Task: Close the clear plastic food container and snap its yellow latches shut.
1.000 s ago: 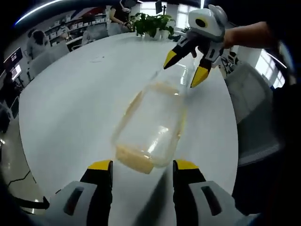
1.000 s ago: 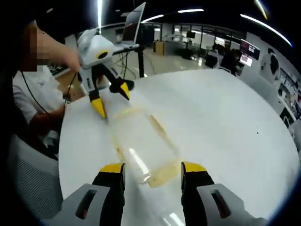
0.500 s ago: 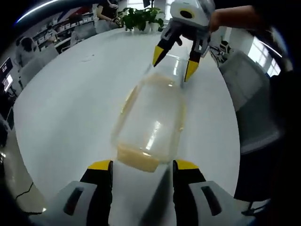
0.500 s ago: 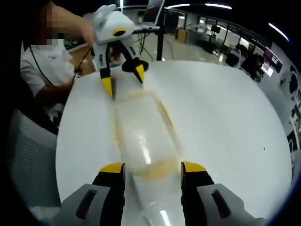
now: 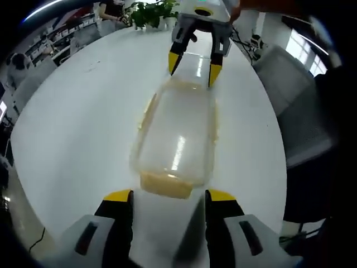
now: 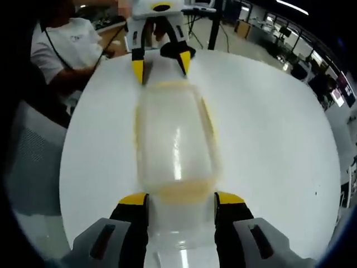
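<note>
Two yellow-tipped grippers face each other across one clear rectangular plastic food container point(image 5: 175, 139), which lies lengthwise on the round white table point(image 5: 78, 117). Starting on the left, through the left gripper view, I see my left gripper point(image 5: 169, 196) with its jaws apart, their tips just short of the container's near end, where a yellow latch point(image 5: 165, 184) runs across the short side. I cannot tell whether that latch is snapped down. Through the clear walls I see nothing inside. At the far end the right gripper point(image 5: 191, 64) points down at the box, its jaws spread to either side of that end. A green potted plant point(image 5: 149, 11) stands at the table's far edge.

Moving to the right gripper view, my right gripper point(image 6: 181, 201) has its jaws open, straddling the container's point(image 6: 174, 139) near end, with a yellow latch point(image 6: 186, 192) between the tips. The left gripper point(image 6: 161, 62) sits at the far end, jaws apart. A person in a white shirt point(image 6: 67, 44) sits beyond the table point(image 6: 279, 139), beside a grey mesh chair point(image 6: 33, 162).
</note>
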Demonstrator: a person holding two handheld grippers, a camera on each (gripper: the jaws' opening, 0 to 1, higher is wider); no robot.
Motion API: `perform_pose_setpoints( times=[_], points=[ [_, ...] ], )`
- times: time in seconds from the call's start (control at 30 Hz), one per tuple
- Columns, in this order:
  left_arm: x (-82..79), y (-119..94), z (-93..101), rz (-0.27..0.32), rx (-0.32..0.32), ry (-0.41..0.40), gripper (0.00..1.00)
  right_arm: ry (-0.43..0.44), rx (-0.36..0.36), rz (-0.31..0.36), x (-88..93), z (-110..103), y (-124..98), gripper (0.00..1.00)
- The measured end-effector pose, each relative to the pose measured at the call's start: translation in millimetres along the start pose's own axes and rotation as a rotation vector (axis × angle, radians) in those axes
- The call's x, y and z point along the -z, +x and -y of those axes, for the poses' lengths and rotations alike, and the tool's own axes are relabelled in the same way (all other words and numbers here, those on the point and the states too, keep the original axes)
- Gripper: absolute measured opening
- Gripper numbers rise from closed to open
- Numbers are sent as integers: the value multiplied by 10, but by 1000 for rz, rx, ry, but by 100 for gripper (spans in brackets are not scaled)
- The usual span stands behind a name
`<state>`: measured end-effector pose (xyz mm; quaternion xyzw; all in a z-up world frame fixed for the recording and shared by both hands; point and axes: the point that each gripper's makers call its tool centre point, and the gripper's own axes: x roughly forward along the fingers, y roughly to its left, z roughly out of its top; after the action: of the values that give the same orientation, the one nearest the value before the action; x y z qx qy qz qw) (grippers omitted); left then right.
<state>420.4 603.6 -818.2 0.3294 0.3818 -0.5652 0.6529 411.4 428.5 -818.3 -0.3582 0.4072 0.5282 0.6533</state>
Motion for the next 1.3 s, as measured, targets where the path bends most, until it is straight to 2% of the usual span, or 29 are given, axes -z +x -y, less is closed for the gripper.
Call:
perform_pose_setpoints(
  times=[0.2,0.43,0.53,0.57,0.6,0.77,0.8,1.1,1.3],
  points=[
    [-21,50,-11,-12,12,56,50,-29,-24,-23,18,-28,65,46],
    [-9,135,35,-46,51,161,44,-47,-34,-40,39,-16,123,48],
    [-9,188,16,-51,59,174,45,-71,-42,-57,51,-5,167,48],
    [-53,193,23,-28,68,154,45,-63,-42,-50,32,2,163,48],
    [-37,192,-4,-42,64,159,45,-73,-45,-48,13,16,176,47],
    [-40,192,-2,-29,66,155,42,-75,-44,-81,42,30,159,41],
    [-33,183,-17,-27,63,154,39,-79,-45,-80,40,26,154,41],
    [-29,182,21,-33,63,167,39,-69,-42,-92,46,-26,146,40],
    [1,107,51,-40,66,158,38,-75,-41,-74,-24,-70,74,40]
  ],
)
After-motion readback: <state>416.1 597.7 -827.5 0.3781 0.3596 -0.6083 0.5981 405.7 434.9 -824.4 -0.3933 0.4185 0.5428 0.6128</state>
